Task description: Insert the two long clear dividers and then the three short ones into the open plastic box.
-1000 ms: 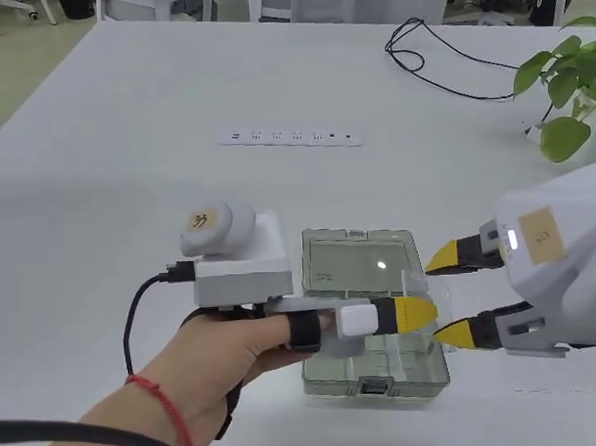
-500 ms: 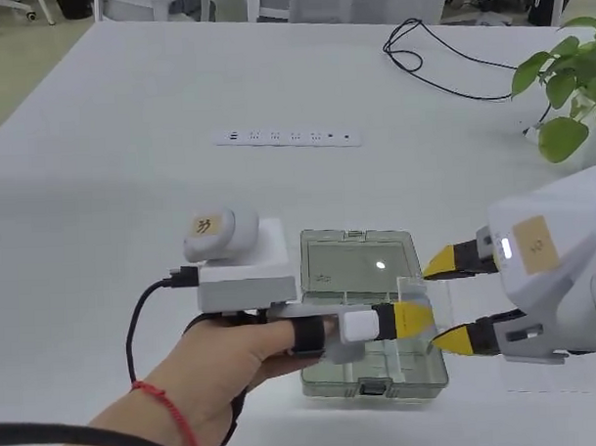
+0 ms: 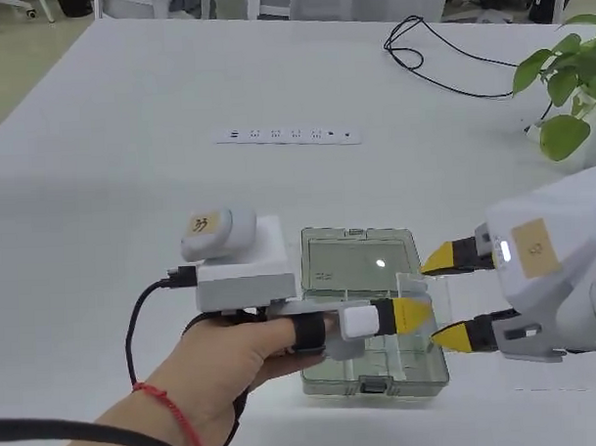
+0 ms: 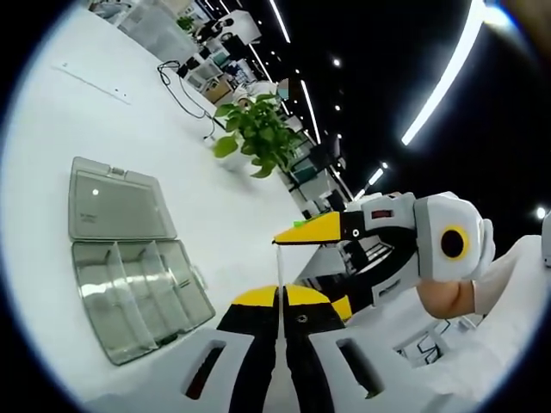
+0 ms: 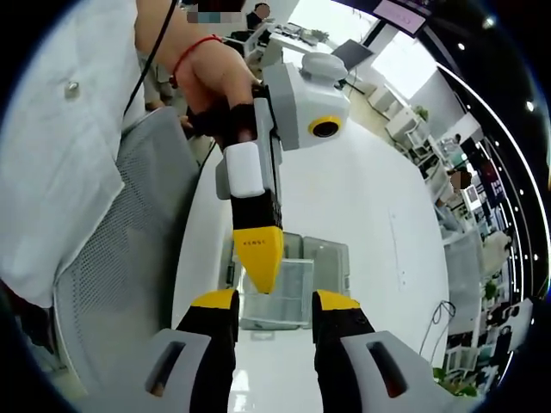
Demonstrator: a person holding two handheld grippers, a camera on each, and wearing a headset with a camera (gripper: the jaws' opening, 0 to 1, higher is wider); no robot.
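Observation:
The open clear plastic box (image 3: 375,369) lies on the white table, its lid (image 3: 358,256) flat behind the base. In the left gripper view the base (image 4: 138,288) shows clear partitions standing inside. My left gripper (image 3: 411,315) hovers over the box's right side, shut on a small clear divider (image 3: 425,295), seen edge-on as a thin line (image 4: 278,268) above its closed jaws (image 4: 281,298). My right gripper (image 3: 448,298) is open, its yellow fingertips (image 3: 439,261) above and below the divider. In the right gripper view the divider (image 5: 280,291) and the left gripper's tip (image 5: 258,251) sit between my open right gripper (image 5: 275,303).
A white power strip (image 3: 290,136) lies mid-table beyond the box. A black cable (image 3: 439,57) loops at the far right, beside a potted plant (image 3: 567,86). The person's hand (image 3: 224,358) with a red wrist string holds the left gripper.
The right gripper has edged slightly left, closer around the divider. The left gripper and the box have stayed almost still.

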